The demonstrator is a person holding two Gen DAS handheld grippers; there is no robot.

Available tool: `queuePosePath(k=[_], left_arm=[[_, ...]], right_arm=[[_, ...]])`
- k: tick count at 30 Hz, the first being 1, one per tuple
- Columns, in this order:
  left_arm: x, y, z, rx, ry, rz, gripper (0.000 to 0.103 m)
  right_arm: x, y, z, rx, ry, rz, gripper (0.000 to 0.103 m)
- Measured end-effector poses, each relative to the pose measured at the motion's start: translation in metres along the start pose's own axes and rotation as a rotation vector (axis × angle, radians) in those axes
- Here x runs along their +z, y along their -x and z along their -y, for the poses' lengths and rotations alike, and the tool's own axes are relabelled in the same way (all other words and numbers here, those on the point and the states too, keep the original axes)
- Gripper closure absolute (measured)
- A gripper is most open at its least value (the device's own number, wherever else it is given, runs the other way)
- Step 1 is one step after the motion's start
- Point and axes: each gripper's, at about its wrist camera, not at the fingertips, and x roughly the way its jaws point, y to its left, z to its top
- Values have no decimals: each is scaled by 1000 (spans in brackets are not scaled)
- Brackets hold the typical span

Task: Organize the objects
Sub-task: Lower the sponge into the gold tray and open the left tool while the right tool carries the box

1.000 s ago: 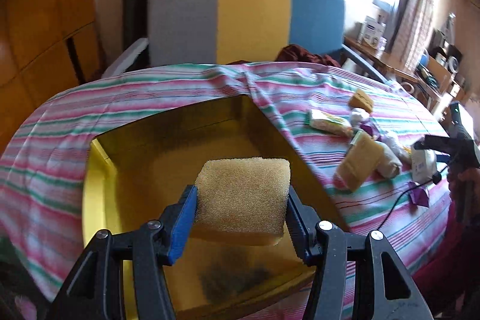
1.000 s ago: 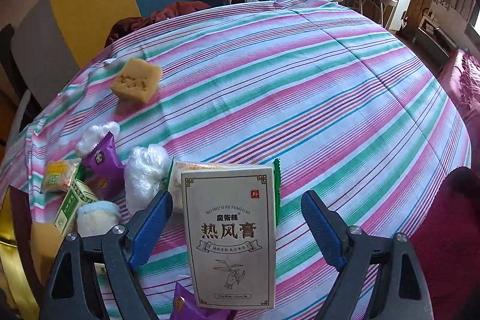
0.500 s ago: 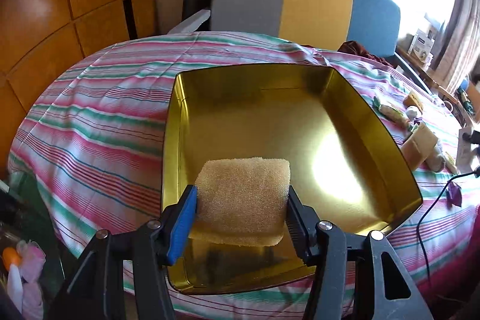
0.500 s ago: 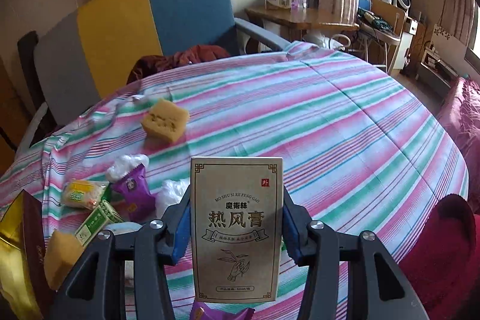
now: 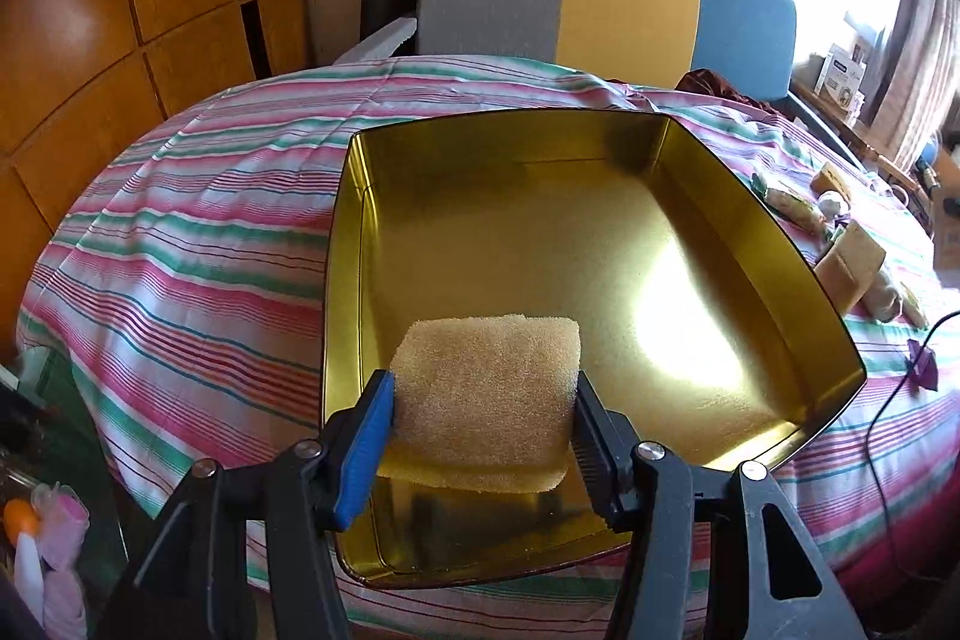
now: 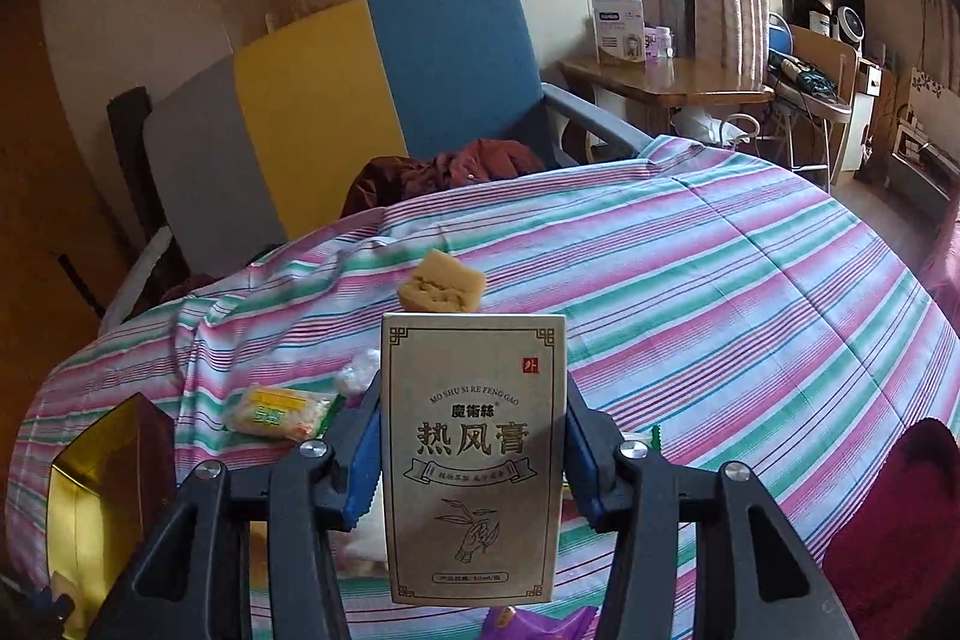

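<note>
Two grippers show, one in each wrist view: the left gripper [image 5: 483,424] and the right gripper [image 6: 471,451]. One gold tin [image 5: 600,244] lies under and ahead of the left gripper. Sponges number three: one yellow sponge [image 5: 486,400] between the left gripper's pads, one sponge block [image 5: 849,265] well off to its right, one sponge chunk [image 6: 442,290] just beyond the right gripper. One tan carton [image 6: 474,460] stands between the right gripper's pads. One yellow-green snack packet [image 6: 276,412] lies to its left. One tricolour chair [image 6: 336,100] stands beyond the bench [image 6: 750,292].
</note>
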Motion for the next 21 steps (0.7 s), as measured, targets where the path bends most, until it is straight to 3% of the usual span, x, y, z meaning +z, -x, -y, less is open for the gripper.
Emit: queuePosePath(k=[7,12,21], left_arm=[[-2,-3,0,3,3,7,46],[-4,-5,0,2,4,6,46],[-6,-5,-6,7,14,13,46]], right_arm=[[1,18,-75,175,119,-19,52],[-17,13,-132,306,196,-95,52],[-46,11,-204,415,323,-159,52]])
